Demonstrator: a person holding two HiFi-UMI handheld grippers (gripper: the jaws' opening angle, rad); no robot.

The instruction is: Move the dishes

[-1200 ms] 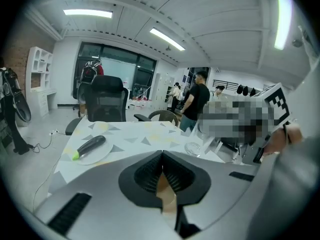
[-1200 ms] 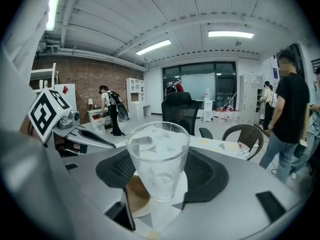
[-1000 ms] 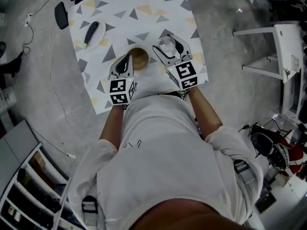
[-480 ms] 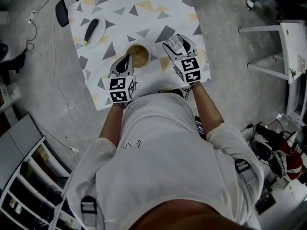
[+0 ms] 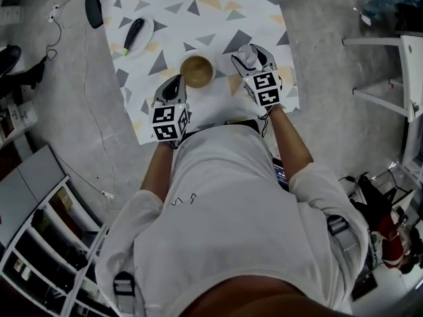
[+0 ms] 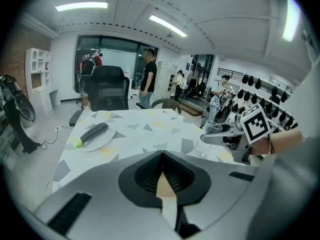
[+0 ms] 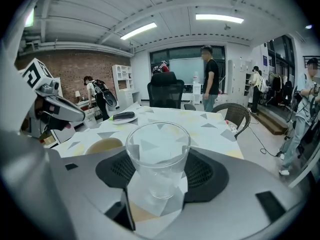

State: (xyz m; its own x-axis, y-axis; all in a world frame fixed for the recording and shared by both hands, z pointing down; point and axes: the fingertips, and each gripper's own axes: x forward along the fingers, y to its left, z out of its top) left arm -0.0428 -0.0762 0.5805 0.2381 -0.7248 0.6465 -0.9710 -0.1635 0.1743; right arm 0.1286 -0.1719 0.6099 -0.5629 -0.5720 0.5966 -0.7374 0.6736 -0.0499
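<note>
A brown bowl point(image 5: 197, 70) stands on the triangle-patterned tablecloth point(image 5: 198, 18) near the table's front edge. My left gripper point(image 5: 176, 84) lies at the bowl's left rim. In the left gripper view its jaws point(image 6: 162, 156) are closed, with a tan sliver the bowl's colour between them. To the right of the bowl my right gripper point(image 5: 248, 59) is shut on a clear drinking glass point(image 7: 157, 154), which stands upright between the pads. The left gripper view shows the same glass point(image 6: 212, 128) in the right gripper point(image 6: 225, 136), low over the cloth. The right gripper view shows the bowl point(image 7: 104, 145) at the left.
A white plate point(image 5: 143, 39) carrying a dark green cucumber point(image 5: 133, 33) sits at the table's far left. A black office chair point(image 6: 106, 89) stands beyond the far edge and a wicker chair point(image 7: 236, 116) at the right side. Several people stand behind.
My right gripper has carried the glass a little to the right, away from the bowl. The left gripper and the bowl have stayed where they were.
</note>
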